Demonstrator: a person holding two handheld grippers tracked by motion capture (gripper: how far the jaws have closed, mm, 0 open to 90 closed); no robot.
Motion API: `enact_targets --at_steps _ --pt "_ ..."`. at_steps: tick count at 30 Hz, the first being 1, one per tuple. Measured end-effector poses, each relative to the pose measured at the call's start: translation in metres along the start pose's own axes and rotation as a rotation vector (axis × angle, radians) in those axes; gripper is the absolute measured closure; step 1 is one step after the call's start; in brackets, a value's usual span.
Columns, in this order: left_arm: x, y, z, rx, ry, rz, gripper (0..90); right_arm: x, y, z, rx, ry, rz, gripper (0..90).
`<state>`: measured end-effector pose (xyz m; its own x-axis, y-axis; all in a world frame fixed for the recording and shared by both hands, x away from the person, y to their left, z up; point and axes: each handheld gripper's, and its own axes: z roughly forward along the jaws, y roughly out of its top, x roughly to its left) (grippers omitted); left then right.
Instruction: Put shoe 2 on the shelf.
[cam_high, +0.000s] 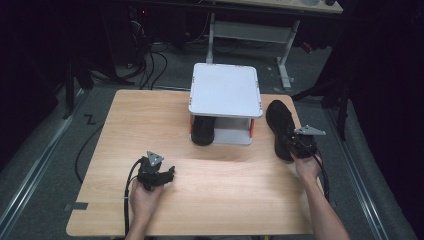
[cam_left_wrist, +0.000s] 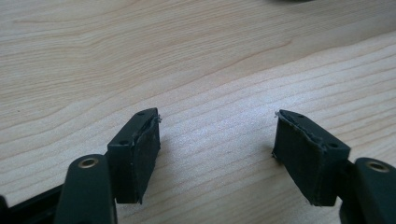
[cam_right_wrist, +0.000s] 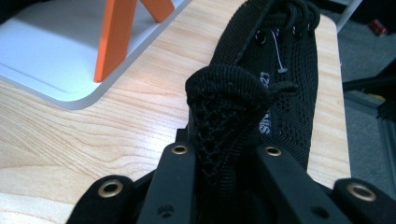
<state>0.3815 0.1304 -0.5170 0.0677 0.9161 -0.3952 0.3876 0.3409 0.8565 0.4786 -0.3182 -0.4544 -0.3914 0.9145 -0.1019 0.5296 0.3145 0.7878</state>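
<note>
A white two-level rack (cam_high: 225, 90) stands at the far middle of the wooden table (cam_high: 150, 125). It has a flat square top plate with rounded corners, a lower plate under it, and orange posts (cam_right_wrist: 114, 39) at the corners. In the open space between the two plates, on its left side, sits a black shoe (cam_high: 202, 130) with its rounded end toward the person. The right part of this lower level is bare.

A second black shoe (cam_high: 281, 127) lies on the table just to the right of the rack, near the right edge of the table. Its upper is a knitted mesh fabric, soft and with small holes, and black laces (cam_right_wrist: 292, 11) and eyelets are at the front part. A small white printed text is on its side, too small to read. The long axis of this shoe runs from near to far on the table, a little tilted; the heel end is toward the person and the toe points away.

The right gripper (cam_high: 302, 145) pinches the heel collar of this shoe: the knit fabric is folded and squeezed between the two black jaws, which are closed on it.

The left gripper (cam_high: 155, 172) rests low over the bare light wood with clear grain, at the near left. Its jaws are spread wide and nothing is between the flat dark pads (cam_left_wrist: 144, 149).
</note>
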Motion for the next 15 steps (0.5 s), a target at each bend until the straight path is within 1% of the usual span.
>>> enact_targets --at_steps 3,7,15 --pt "0.000 0.000 0.000 0.000 0.000 -0.001 31.7 0.003 0.001 -0.001 -0.007 -0.008 -0.016 83.6" --pt "0.000 0.000 0.000 -0.001 0.001 0.000 31.7 0.003 0.002 -0.006 -0.021 -0.008 -0.009 84.3" --pt "0.000 0.000 0.000 0.001 0.000 0.001 31.2 0.003 0.005 -0.016 -0.040 -0.002 -0.019 84.9"
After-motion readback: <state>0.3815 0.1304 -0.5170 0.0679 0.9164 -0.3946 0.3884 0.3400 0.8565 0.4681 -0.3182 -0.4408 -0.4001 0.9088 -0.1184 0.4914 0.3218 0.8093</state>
